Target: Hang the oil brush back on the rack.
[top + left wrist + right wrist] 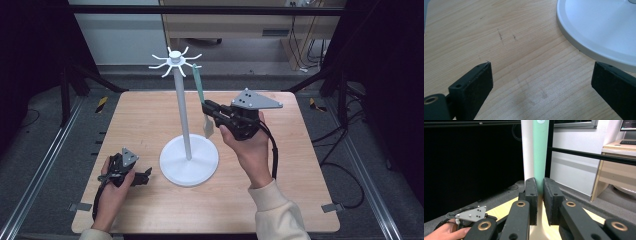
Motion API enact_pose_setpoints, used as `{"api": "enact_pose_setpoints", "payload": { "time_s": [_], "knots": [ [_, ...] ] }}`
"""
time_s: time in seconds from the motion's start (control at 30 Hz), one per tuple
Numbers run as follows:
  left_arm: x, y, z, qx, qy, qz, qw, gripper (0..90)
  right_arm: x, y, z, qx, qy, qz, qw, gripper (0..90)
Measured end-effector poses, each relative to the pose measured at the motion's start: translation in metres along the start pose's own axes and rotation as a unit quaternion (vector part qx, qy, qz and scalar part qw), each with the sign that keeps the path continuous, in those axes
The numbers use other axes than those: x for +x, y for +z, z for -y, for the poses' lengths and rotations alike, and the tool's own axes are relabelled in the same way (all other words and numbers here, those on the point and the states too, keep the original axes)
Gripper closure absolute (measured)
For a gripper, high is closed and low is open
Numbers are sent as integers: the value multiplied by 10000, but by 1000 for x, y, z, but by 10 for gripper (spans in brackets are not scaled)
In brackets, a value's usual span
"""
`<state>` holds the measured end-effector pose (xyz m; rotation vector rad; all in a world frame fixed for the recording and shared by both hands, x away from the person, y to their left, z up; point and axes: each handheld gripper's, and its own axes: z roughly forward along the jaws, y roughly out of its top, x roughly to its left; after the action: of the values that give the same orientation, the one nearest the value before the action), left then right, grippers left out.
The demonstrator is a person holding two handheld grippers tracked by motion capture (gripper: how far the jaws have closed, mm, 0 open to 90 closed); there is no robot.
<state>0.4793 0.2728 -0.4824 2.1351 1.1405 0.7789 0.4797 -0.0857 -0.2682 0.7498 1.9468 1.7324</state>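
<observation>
a close look down onto a light wooden counter (524,62) with fine grain and a few short dark scratches. the left gripper (541,82) has its two black jaws rising from the bottom corners, set wide apart with bare wood between them. the curved rim of a white round base (596,32) fills the upper right, just beyond the right-hand jaw.

Grey floor (350,190), white wall (574,170), wooden desk (616,167), black curtains (30,50)
</observation>
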Motion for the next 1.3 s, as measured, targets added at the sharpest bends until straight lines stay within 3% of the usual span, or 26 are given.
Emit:
{"api": "enact_pose_setpoints", "payload": {
  "time_s": [0.17,0.23,0.63,0.87,1.0,1.17,1.3],
  "knots": [
    [0,0,0,-1,3,6,10000,33,1,5,1,-15,8,34,10000,827],
    [0,0,0,-4,-7,8,10000,33,2,7,2,-12,-33,57,10000,894],
    [0,0,0,3,-15,23,10000,33,2,12,5,68,-100,153,9998,893],
    [1,0,1,8,-26,14,10000,33,-4,-13,8,170,-301,492,9982,897],
    [0,0,0,14,-6,11,10000,33,-15,-32,13,207,-266,749,9966,897],
    [0,0,0,4,-22,10,10000,33,-26,-43,18,287,-235,1031,9940,881],
    [0,0,0,-7,-18,23,10000,33,-29,-49,20,381,-343,1235,9910,837]
  ]
}}
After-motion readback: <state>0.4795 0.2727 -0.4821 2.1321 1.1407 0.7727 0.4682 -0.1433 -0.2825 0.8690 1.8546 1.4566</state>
